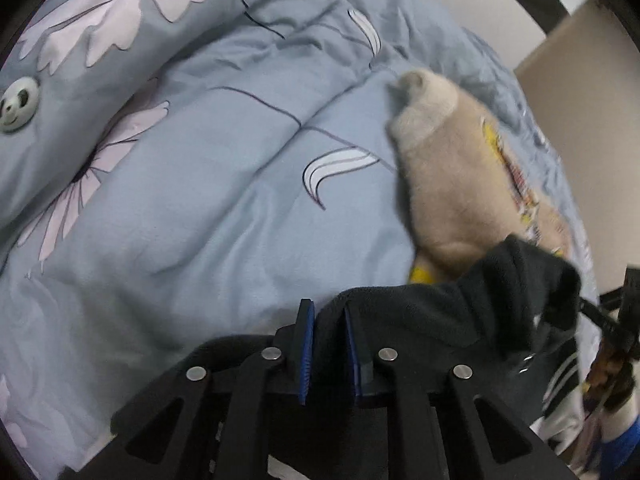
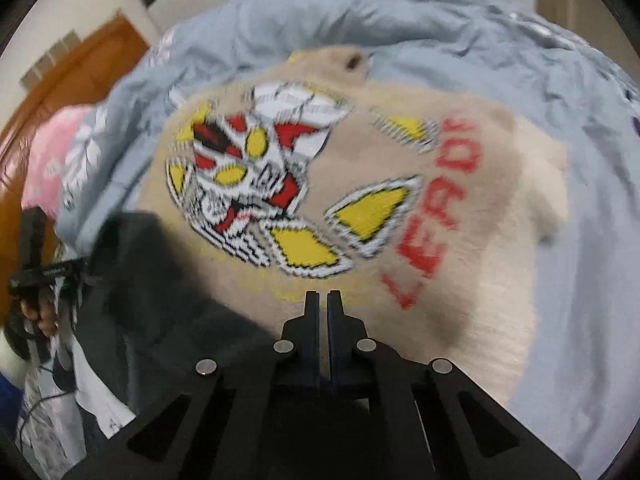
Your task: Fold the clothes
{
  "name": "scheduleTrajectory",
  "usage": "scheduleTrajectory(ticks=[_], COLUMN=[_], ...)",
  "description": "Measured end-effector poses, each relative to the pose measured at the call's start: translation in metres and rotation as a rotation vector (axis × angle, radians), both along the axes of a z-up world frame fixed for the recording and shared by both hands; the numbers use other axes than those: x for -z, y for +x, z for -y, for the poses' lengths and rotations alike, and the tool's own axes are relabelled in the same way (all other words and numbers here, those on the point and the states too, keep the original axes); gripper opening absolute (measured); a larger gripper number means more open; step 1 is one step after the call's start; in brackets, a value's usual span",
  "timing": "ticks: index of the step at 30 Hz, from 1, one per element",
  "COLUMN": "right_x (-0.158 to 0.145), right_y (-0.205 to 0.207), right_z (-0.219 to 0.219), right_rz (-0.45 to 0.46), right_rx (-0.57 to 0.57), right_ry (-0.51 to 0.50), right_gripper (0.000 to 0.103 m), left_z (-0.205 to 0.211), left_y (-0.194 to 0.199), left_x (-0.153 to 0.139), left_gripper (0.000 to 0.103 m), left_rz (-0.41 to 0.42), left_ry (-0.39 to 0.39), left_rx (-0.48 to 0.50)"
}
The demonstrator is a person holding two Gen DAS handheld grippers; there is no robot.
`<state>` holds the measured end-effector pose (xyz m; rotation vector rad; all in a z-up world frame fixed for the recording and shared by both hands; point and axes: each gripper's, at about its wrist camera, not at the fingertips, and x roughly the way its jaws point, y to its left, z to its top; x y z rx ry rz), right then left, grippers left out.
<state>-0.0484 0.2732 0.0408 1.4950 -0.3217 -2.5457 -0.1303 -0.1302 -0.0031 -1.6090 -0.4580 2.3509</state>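
A beige fuzzy sweater (image 2: 472,288) with a red, white and yellow cartoon print and red letters lies spread on the bed; the left wrist view shows it side-on (image 1: 452,184). A dark fleece garment (image 1: 440,320) overlaps its near edge and also shows in the right wrist view (image 2: 160,300). My left gripper (image 1: 327,309) has its blue pads closed on a bunched fold of the dark garment. My right gripper (image 2: 323,297) is shut just over the sweater's lower edge, and no cloth shows between its fingers.
A blue-grey floral duvet (image 1: 208,200) covers the bed, with a panda-face button (image 1: 16,106) on a pillow at the left. A pink item (image 2: 52,152) and a wooden door (image 2: 80,76) are at the far left. White clothes (image 2: 96,400) lie by the near edge.
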Motion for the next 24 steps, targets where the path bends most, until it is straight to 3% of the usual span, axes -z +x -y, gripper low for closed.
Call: scheduleTrajectory(ticks=[2,7,11,15,17,24], right_x=[-0.019,-0.047,-0.018,0.02,0.031,0.064], right_y=[0.022,0.114,0.217,0.298,0.32,0.342], right_z=[-0.013,-0.048,-0.059,-0.067,-0.073,-0.075], right_rz=[-0.039,-0.073,0.064,0.22,0.255,0.307], right_rx=[0.041,0.139,0.212,0.285,0.317,0.356], right_ry=[0.031,0.092,0.118,0.132,0.07,-0.087], right_gripper=[0.003,0.007,0.029,0.033,0.049,0.051], left_z=[0.006,0.004,-0.012,-0.02,-0.023,-0.021], left_y=[0.011,0.088,0.167,0.239,0.265,0.321], left_x=[-0.012,-0.062,-0.081,-0.09,-0.095,-0.122], left_gripper=[0.027,0.051,0.057,0.058,0.058,0.06], left_rz=[-0.018,-0.206,-0.277,-0.258,-0.247,-0.255], left_ry=[0.019,-0.037,-0.097,-0.088,-0.067,-0.035], left_rx=[-0.056,-0.123,-0.106,-0.094,-0.1,-0.121])
